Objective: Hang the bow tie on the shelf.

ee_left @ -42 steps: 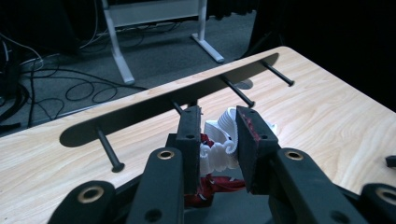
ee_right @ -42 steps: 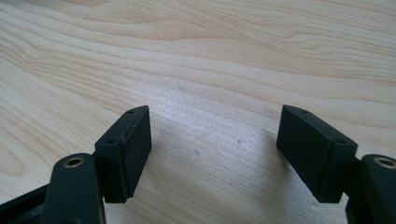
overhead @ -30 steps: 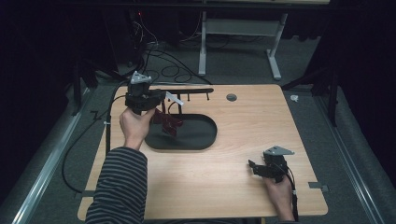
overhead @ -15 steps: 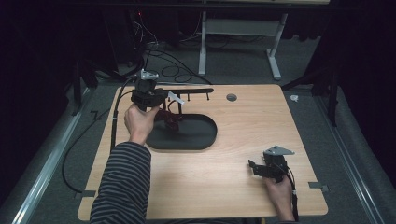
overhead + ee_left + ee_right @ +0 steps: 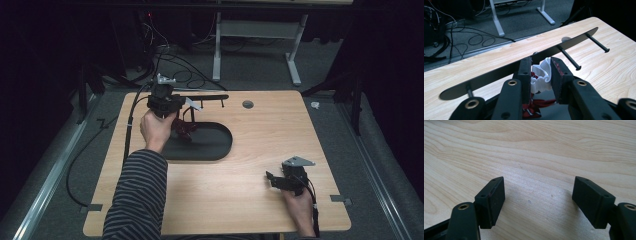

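We've got the left hand-held gripper [image 5: 539,75] clamped on a white hanger clip w/ red cloth [image 5: 541,75], near tabletop's far-left corner; the peg rack [image 5: 524,66] lies just beyond, long axis along far edge. Right hand-held gripper [image 5: 539,200] rests w/ jaws apart, near-right corner.

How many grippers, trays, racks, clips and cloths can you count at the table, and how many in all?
grippers: 2, the left gripper and the right gripper
tray: 1
rack: 1
clip: 1
cloth: 1
Total: 6
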A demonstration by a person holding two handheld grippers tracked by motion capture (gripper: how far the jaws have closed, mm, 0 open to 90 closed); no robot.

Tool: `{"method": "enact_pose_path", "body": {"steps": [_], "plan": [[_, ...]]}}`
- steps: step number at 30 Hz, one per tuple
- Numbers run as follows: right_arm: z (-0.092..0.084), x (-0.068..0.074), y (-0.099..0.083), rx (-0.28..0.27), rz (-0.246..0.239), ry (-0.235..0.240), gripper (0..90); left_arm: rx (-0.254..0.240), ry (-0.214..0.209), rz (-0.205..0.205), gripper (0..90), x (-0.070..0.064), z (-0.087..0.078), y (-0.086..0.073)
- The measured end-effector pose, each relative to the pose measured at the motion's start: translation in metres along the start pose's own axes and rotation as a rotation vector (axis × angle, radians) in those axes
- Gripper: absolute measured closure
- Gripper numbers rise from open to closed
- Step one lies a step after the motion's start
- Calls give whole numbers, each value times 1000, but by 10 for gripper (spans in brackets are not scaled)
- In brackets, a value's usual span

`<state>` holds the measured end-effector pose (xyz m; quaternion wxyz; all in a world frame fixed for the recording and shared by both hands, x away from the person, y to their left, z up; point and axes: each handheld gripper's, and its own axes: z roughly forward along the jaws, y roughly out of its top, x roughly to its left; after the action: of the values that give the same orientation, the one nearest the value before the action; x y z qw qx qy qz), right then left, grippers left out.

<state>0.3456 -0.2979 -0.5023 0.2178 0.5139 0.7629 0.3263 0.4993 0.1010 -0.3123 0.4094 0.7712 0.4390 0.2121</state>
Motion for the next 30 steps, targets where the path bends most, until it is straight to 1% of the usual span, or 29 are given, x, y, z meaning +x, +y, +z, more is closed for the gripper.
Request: {"method": "enact_pose_path", "body": {"steps": [5, 7, 11, 14, 24, 30], "plan": [[0, 0, 0, 2, 0, 0, 277, 11, 7, 8, 716, -2, 5, 1], [0, 0, 0, 2, 0, 1, 277, 14, 10, 2, 715, -2, 6, 0], [0, 0, 0, 2, -2, -2, 278, 17, 11, 12, 714, -4, 8, 0], [0, 0, 0, 2, -1, -1, 278, 21, 9, 10, 707, -4, 9, 1], [0, 0, 0, 2, 0, -3, 278, 24, 8, 16, 638, -6, 10, 0], [0, 0, 0, 1, -1, -2, 277, 16, 24, 29, 603, -8, 8, 0]]}}
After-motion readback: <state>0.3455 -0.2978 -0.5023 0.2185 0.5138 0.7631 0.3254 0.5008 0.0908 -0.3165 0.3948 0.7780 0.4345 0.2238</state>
